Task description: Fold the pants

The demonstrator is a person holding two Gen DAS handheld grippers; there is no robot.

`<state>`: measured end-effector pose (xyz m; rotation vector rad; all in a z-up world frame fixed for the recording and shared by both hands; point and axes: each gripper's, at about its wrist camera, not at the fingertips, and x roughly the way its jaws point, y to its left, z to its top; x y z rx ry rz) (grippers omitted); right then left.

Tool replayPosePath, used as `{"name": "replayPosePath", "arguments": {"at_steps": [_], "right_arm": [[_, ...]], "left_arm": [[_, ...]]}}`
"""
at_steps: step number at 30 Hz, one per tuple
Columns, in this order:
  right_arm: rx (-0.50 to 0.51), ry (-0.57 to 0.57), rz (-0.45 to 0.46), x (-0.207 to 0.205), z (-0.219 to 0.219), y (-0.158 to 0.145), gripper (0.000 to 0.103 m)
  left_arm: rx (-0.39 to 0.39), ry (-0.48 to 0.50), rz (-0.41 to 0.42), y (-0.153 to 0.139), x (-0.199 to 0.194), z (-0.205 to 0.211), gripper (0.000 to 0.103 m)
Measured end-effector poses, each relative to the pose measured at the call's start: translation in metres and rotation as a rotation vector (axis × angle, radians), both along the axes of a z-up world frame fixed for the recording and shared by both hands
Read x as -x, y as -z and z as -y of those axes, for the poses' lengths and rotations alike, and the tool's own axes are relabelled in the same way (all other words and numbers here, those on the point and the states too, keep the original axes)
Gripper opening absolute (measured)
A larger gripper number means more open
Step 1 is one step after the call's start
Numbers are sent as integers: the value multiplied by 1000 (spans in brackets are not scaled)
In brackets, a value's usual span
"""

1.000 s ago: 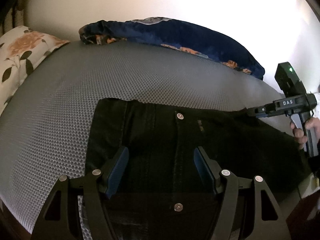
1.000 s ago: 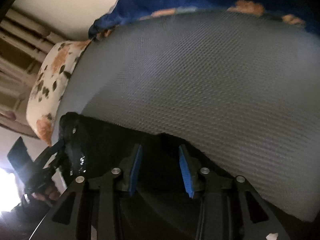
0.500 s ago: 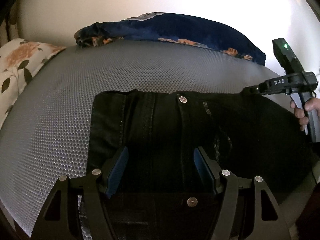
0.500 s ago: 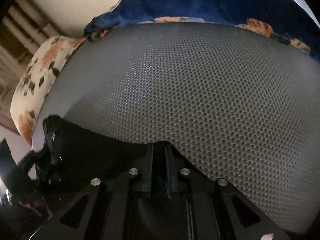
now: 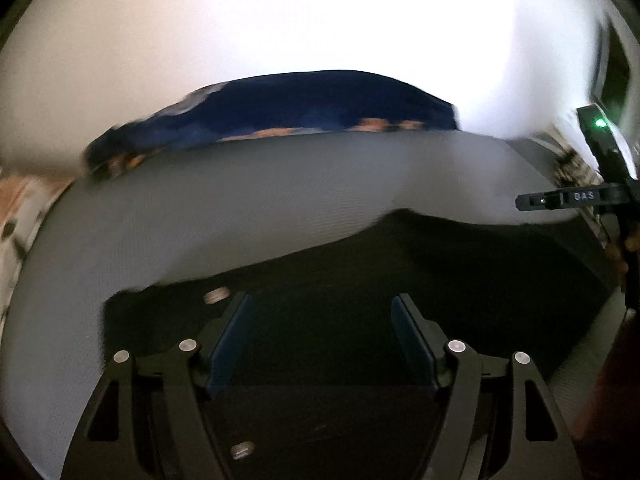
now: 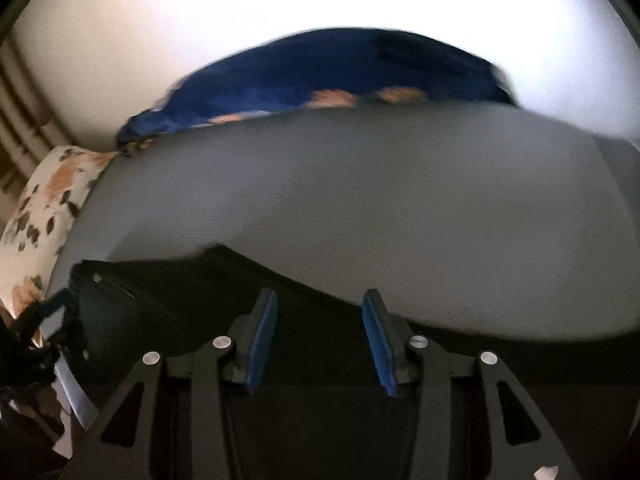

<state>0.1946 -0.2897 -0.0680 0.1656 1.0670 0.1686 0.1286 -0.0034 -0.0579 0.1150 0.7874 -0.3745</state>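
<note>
Black pants (image 5: 440,272) lie flat on the grey mesh bed (image 5: 240,200), a metal button (image 5: 216,294) near their left corner. My left gripper (image 5: 322,300) hovers over them, its jaws wide and still opening, with cloth beneath the pads but not pressed. My right gripper (image 6: 320,296) hangs above the pants (image 6: 160,300) near their far edge, jaws opening and nothing pinched between the blue pads. In the left wrist view the right gripper (image 5: 528,200) shows at the right edge, held by a hand (image 5: 624,256). Both views are motion-blurred.
A dark blue floral blanket (image 5: 320,108) is bunched along the bed's far side against a white wall. A floral pillow (image 6: 48,200) lies at the left end. Bare grey mesh stretches between the pants and the blanket.
The right jaws, pressed together half a second ago on the pants' edge, have come apart. Both grippers have drawn back and risen, so the pants sit lower in each view.
</note>
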Motion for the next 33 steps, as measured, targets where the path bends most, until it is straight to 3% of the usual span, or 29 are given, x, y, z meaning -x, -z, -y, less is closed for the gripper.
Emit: {"name": "replayPosePath", "arguments": {"at_steps": [7,11,15,18,25,28,33], "right_arm": [[49,77,-82,20,68,23,39],[23,76,-65,33,61,31,39],[118,99,-16,43,53,43,37],[153,145,28,36,56,50,37],[125,195,55,18,75,55,37],[129,188,59,19,74,56,38],[-17,229,42,27,95,37,42]], "left_arm": [[3,120,-23,5,-12,69,72],[21,169,-34,9,-26,107,72],[44,205,-29,12,-45,138,72],[14,218,-38,22,-68,159,72],[-21,150,-118,53,-103,151,72],[-38,164,-96,57,-101,153,72],[-47,154,-115,48,-95,151,72]]}}
